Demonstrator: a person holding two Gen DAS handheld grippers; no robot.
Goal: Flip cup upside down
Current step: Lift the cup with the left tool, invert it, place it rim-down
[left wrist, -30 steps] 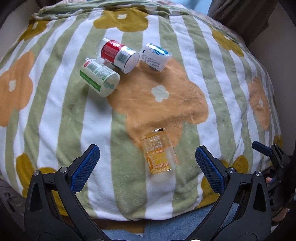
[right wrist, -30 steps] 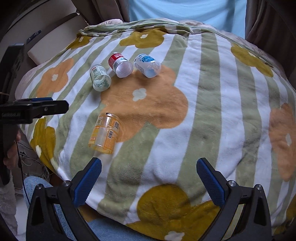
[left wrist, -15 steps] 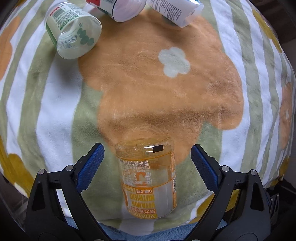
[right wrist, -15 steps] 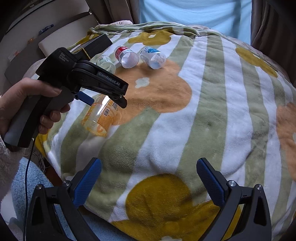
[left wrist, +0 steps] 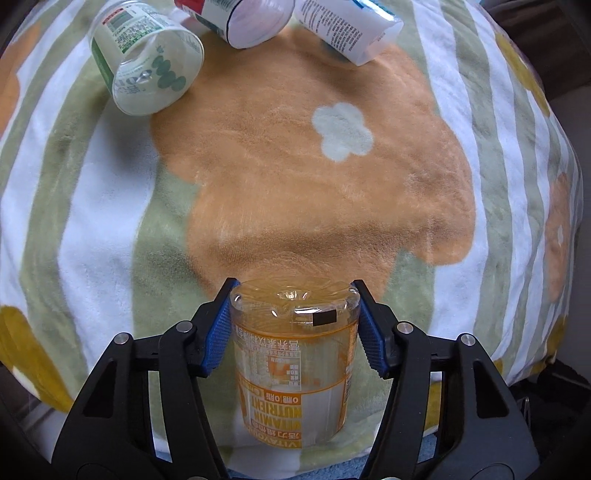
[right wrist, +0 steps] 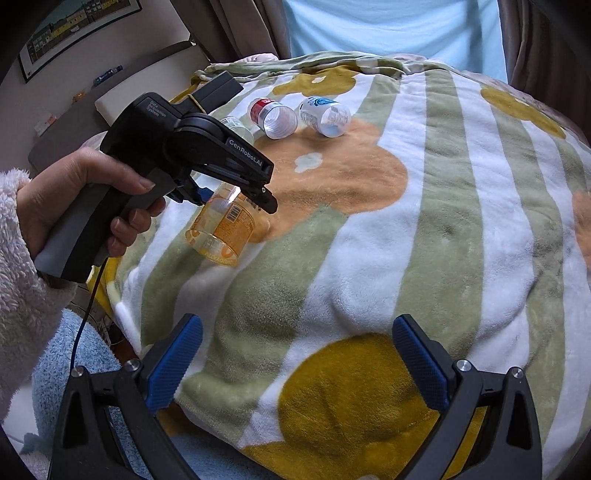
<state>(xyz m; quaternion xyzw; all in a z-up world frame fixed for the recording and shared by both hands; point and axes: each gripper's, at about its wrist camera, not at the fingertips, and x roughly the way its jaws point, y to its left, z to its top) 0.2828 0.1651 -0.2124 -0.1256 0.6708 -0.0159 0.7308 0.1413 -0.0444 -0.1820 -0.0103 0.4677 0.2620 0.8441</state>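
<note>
A clear plastic cup with orange print (left wrist: 293,365) lies on its side on the flowered blanket (left wrist: 295,177), its closed base pointing away from me. My left gripper (left wrist: 293,325) is shut on the cup near its base, one blue pad on each side. In the right wrist view the cup (right wrist: 221,229) shows under the left gripper (right wrist: 240,192), its open mouth toward the blanket's near-left edge. My right gripper (right wrist: 295,362) is open and empty above the blanket's front part, well right of the cup.
Three more cups lie on their sides at the back of the blanket: a green-labelled one (left wrist: 147,70), a red-labelled one (left wrist: 240,18) and a white-and-blue one (left wrist: 347,29). The blanket drops off at its near and left edges. A person in light blue sits behind (right wrist: 388,26).
My left gripper moved forward over the orange cup and closed its pads on it. The right gripper stayed open and nearly still.
</note>
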